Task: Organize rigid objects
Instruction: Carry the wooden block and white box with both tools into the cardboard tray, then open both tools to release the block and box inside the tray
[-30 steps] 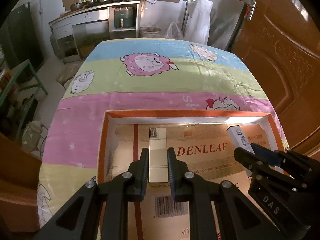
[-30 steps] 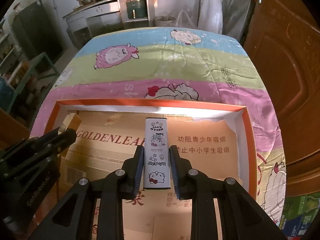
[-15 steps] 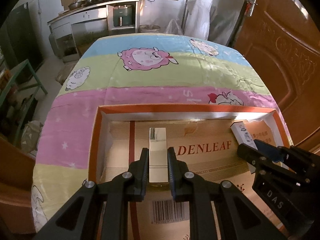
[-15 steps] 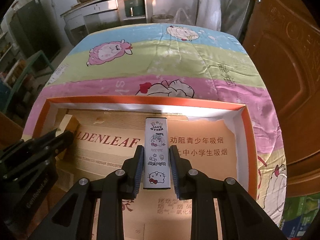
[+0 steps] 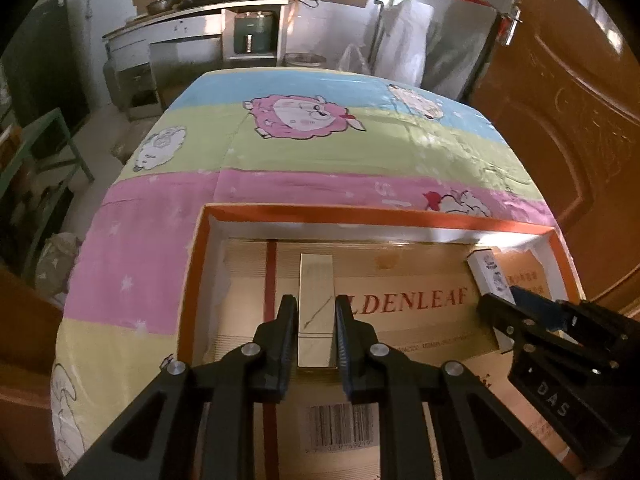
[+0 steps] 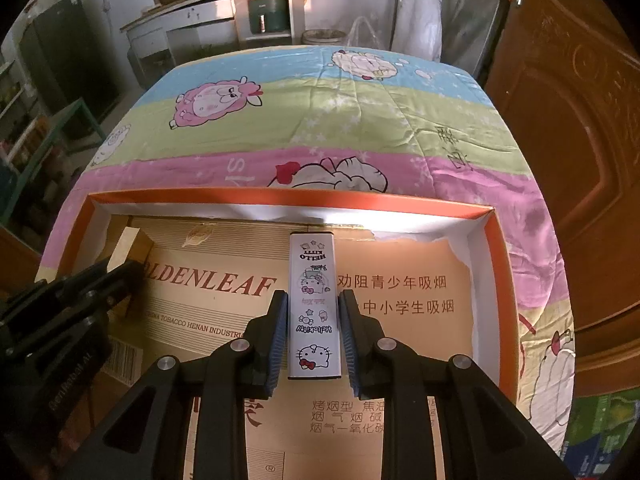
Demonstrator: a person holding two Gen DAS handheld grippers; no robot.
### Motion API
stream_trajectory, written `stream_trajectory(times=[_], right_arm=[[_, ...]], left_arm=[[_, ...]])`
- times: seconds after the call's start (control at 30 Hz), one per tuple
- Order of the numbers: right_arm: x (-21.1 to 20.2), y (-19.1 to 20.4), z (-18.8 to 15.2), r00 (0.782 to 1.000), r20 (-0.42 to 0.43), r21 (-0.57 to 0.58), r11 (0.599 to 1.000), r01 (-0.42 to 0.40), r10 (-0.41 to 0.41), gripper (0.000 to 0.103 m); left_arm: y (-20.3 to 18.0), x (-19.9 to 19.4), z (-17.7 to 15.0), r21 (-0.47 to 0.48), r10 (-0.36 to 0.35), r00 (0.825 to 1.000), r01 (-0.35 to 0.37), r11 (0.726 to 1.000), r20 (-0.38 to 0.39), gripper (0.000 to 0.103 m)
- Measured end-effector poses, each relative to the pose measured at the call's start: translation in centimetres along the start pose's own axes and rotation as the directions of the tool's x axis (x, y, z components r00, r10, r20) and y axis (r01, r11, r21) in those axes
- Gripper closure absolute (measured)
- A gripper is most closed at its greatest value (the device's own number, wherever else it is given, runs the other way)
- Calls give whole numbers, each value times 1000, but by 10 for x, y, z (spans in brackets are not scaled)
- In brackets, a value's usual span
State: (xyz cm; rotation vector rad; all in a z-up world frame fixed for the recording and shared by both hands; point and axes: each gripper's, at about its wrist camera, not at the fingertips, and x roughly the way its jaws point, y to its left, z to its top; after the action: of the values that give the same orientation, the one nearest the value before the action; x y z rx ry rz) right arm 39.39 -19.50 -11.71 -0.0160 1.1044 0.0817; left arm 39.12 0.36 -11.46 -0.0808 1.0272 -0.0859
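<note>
Orange box walls hem; above open.

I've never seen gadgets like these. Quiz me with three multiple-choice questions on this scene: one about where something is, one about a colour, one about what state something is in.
1. Where are both held boxes?
A. over the open tray
B. over the bare floor
C. on the far kitchen counter

2. What colour is the tray's rim?
A. blue
B. orange
C. black

3. What is the right hand-held gripper doing?
A. hanging open with nothing in it
B. clamped on the white cartoon box
C. clamped on a pot

Answers:
1 A: the gold box in the left hand-held gripper and the white cartoon box both show the tray's cardboard lining behind them.
2 B: the tray has an orange rim.
3 B: the right hand-held gripper has the white cartoon box between its pads.
</note>
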Motion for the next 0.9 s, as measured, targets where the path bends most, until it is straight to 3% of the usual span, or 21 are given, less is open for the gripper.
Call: stream_trajectory(times=[0.03,0.2,0.3,0.47,0.7,0.9], right_arm=[[0,0,0,1000,0,-1,1000,0,0,76],[-1,-1,-2,1000,15,0,1000,-4,4,76],[-3,-2,-3,1000,27,9,1000,-7,7,75],[-8,-5,-6,999,39,20,1000,-20,19,69],[-19,-11,-9,998,68,40,999,-22,19,59],[-33,-12,-15,996,88,39,999,-13,10,58]], left_arm=[[0,0,0,-2,9,1000,-9,1000,1,83],[-2,0,-1,7,42,999,-42,999,-2,53],[-4,0,-2,21,44,999,-44,999,-2,45],[-3,-2,-3,24,42,999,-42,999,5,45],[-5,-9,-6,42,-52,998,53,998,-20,42],[-2,-32,-7,11,-23,998,23,1000,65,41]])
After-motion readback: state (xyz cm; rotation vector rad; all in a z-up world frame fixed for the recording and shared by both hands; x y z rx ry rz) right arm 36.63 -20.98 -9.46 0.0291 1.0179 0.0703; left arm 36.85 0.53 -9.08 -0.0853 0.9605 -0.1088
